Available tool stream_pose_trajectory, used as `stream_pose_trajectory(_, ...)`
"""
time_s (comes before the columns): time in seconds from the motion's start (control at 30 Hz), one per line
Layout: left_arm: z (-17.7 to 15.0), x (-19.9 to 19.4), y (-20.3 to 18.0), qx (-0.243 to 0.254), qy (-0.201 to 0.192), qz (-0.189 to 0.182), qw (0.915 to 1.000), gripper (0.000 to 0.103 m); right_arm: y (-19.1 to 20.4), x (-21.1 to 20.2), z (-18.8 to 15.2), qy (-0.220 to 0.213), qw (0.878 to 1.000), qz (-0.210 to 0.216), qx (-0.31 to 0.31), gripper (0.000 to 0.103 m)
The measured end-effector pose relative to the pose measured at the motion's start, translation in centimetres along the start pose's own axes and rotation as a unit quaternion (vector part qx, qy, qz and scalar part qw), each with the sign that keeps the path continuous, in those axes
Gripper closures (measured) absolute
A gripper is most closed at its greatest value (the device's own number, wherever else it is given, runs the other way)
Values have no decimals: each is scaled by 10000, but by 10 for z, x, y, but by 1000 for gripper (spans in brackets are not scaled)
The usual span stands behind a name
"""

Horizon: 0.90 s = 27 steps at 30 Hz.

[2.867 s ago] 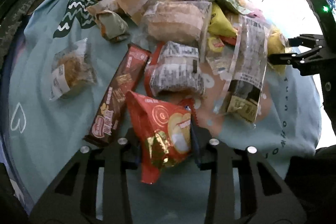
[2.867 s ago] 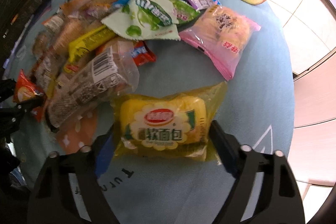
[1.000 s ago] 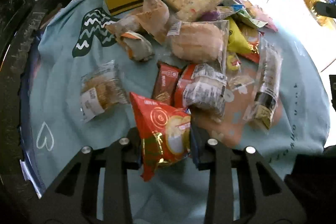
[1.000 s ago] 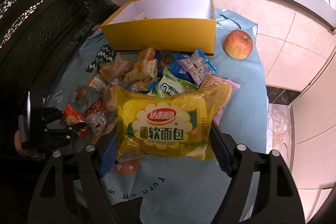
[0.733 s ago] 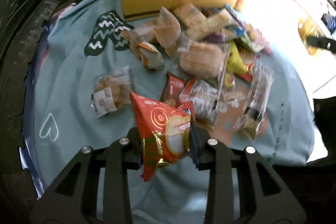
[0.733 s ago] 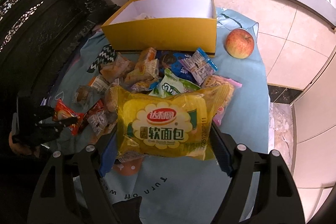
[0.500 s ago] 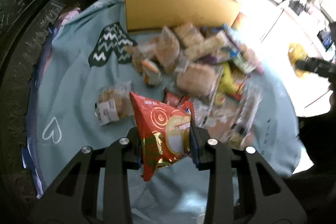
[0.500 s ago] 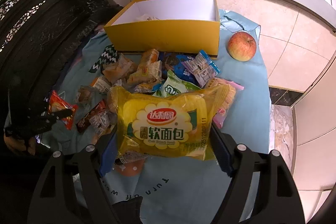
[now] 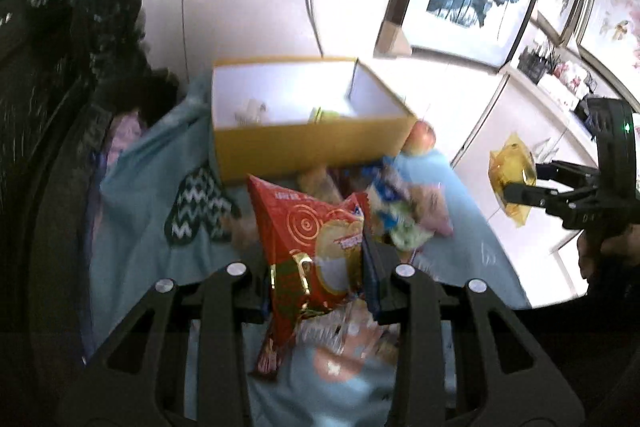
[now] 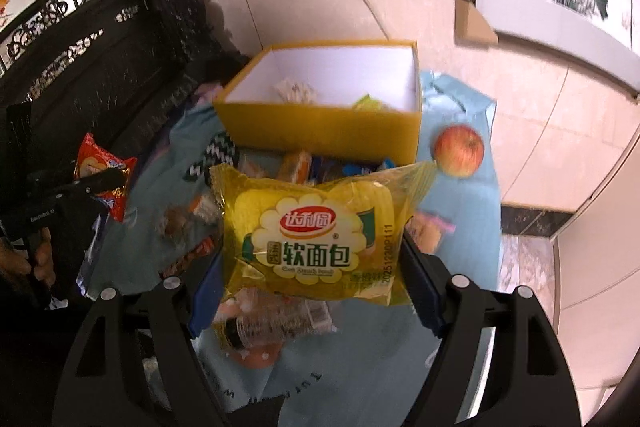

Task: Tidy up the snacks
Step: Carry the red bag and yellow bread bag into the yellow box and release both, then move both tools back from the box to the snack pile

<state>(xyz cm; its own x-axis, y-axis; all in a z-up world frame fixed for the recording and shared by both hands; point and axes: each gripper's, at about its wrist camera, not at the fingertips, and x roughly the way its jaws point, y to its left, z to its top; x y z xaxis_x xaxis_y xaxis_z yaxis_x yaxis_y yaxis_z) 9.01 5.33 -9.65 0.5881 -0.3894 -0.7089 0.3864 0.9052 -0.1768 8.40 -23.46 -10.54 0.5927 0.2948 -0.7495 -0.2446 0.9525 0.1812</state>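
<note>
My left gripper [image 9: 320, 267] is shut on a red chip bag [image 9: 312, 247], held high above the table. The right gripper [image 10: 312, 259] is shut on a yellow soft-bread packet [image 10: 312, 231], also lifted. Ahead of both stands an open yellow box [image 9: 312, 147] [image 10: 320, 131] with white inner walls and a couple of small items on its floor. In the left wrist view the right gripper [image 9: 516, 183] shows at the right with the yellow packet [image 9: 512, 167]. In the right wrist view the left gripper [image 10: 104, 183] shows at the left with the red bag [image 10: 100, 167].
A pile of wrapped snacks [image 10: 192, 211] [image 9: 400, 203] lies on the teal cloth [image 9: 148, 187] in front of the box. An apple [image 10: 459, 150] [image 9: 419, 138] rests to the right of the box. A dark carved chair [image 10: 100, 59] stands at left, a wall with a socket and cable behind.
Both grippers have risen with their packets, the left one more, and both views have tilted up so the box's inside and the wall now show.
</note>
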Motion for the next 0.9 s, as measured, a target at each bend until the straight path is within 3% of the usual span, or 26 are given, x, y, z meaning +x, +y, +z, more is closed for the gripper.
stream_pose_trajectory(0.27, 70, 14, 6, -251, -399, 33, 9989, 69, -8, -3, 70, -408, 9991, 27, -142, 24)
stream_pose_trajectory(0.37, 107, 34, 14, -474, -463, 5, 9978, 69, -15, 4, 105, -502, 9986, 56, -141, 24)
stream_pose_trajectory(0.53, 164, 75, 20, -421, -477, 254, 9977, 68, -27, 32, 168, -590, 9982, -17, -93, 24)
stream_pose_trajectory(0.6, 184, 101, 26, -464, -360, 479, 9971, 57, -33, 61, 198, -402, 9992, 31, -12, 20)
stream_pose_trajectory(0.63, 192, 118, 29, -544, -217, 589, 9965, 19, -35, 74, 207, -325, 9994, -133, 5, 10)
stream_pose_trajectory(0.67, 196, 132, 33, -658, -47, 690, 9954, 5, -36, 82, 212, -273, 9992, -277, -19, 5)
stream_pose_trajectory(0.7, 198, 146, 40, -813, 120, 893, 9926, 5, -37, 91, 217, -216, 9988, -423, -84, 1)
stream_pose_trajectory(0.77, 195, 157, 48, -1005, 421, 905, 9899, 5, -37, 96, 216, -182, 9988, -419, -159, 1)
stream_pose_trajectory(0.9, 168, 143, 51, -1039, 327, 889, 9901, 5, -41, 95, 190, -60, 9991, -393, -168, 1)
